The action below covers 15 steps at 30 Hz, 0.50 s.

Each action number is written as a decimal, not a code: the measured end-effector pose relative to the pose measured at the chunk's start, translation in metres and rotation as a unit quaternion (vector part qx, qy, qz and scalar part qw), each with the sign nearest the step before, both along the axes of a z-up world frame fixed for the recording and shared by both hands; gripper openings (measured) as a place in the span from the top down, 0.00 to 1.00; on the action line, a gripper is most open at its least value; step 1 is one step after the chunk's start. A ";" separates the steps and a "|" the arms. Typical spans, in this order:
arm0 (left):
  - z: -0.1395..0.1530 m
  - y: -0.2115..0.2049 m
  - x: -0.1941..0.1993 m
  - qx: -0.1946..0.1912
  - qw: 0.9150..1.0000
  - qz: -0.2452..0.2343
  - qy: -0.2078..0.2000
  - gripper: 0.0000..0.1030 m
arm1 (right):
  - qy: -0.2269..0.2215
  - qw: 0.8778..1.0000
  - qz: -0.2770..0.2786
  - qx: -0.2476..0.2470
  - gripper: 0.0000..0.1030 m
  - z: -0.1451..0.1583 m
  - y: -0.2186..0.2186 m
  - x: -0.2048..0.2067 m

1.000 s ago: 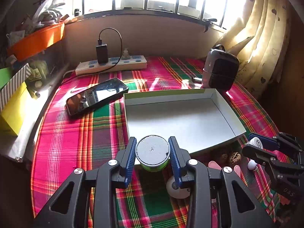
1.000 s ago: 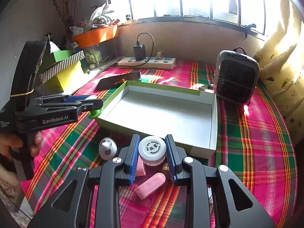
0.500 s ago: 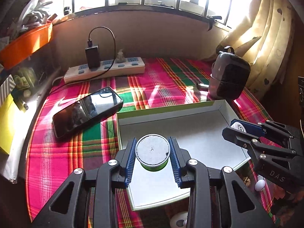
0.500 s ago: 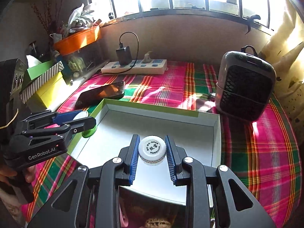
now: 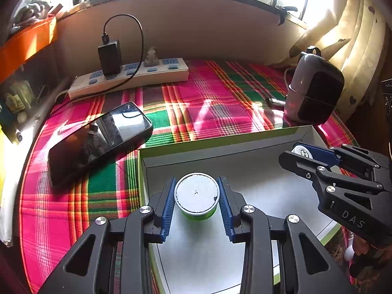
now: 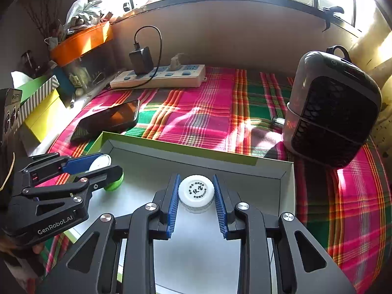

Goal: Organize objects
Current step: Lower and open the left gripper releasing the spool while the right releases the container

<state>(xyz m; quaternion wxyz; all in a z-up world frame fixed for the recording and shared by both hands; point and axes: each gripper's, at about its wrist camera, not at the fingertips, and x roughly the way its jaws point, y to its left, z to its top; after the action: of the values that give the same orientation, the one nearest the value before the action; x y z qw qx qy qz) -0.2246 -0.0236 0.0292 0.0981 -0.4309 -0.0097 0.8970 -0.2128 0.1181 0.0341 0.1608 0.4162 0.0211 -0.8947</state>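
1. At the far left, one orange planter [image 6: 80,40] stands on the ledge by the window, with one yellow box [image 6: 41,117] and one striped green box [image 6: 36,93] below it.
2. One white power strip [image 5: 129,77] lies along the wall on the plaid cloth [image 5: 208,103], and one black charger [image 5: 109,57] is plugged into it, its cable looping over.
3. One dark phone [image 5: 98,139] lies face up on the cloth, just beside the tray's far left corner.
4. One shallow tray [image 5: 220,153], green outside and grey-white inside, takes the middle of the table.
5. There are two grippers, both over the tray's floor. The left gripper [image 5: 196,202] has its blue pads pinching one small green tub with a pale flat lid [image 5: 196,193], held upright above the tray's left part.
6. The right gripper [image 6: 196,197] has its pads pressed on one small jar with a white printed cap [image 6: 196,191], held upright over the tray's right part.
7. So two containers in all, one in each gripper, well apart from each other. I cannot tell whether either touches the tray floor.
8. To the right, one dark grey fan heater [image 6: 330,112] stands on the cloth, just beyond the tray's far right corner.
9. One cream curtain [image 5: 343,29] hangs at the far right.
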 end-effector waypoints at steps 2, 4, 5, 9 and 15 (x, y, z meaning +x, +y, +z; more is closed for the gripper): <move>-0.002 0.000 -0.003 0.003 1.000 0.001 -0.003 0.69 | -0.004 1.000 -0.002 0.002 0.72 -0.002 -0.001 -0.003; -0.005 0.001 -0.005 0.001 1.000 0.000 -0.005 0.69 | -0.007 1.000 -0.002 0.003 0.72 -0.004 -0.001 -0.006; -0.005 0.001 -0.005 0.000 1.000 -0.001 -0.005 0.69 | -0.007 1.000 -0.002 0.003 0.72 -0.005 -0.001 -0.007; -0.005 0.001 -0.008 -0.001 1.000 0.002 -0.003 0.69 | -0.012 1.000 -0.004 0.007 0.72 -0.008 -0.003 -0.010; -0.008 0.002 -0.010 0.000 1.000 0.000 -0.006 0.69 | -0.015 1.000 -0.006 0.013 0.72 -0.012 -0.003 -0.014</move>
<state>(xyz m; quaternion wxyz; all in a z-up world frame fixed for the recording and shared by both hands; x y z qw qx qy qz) -0.2345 -0.0217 0.0208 0.0983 -0.4362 -0.0101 0.8944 -0.2272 0.1156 0.0220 0.1500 0.4317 0.0274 -0.8890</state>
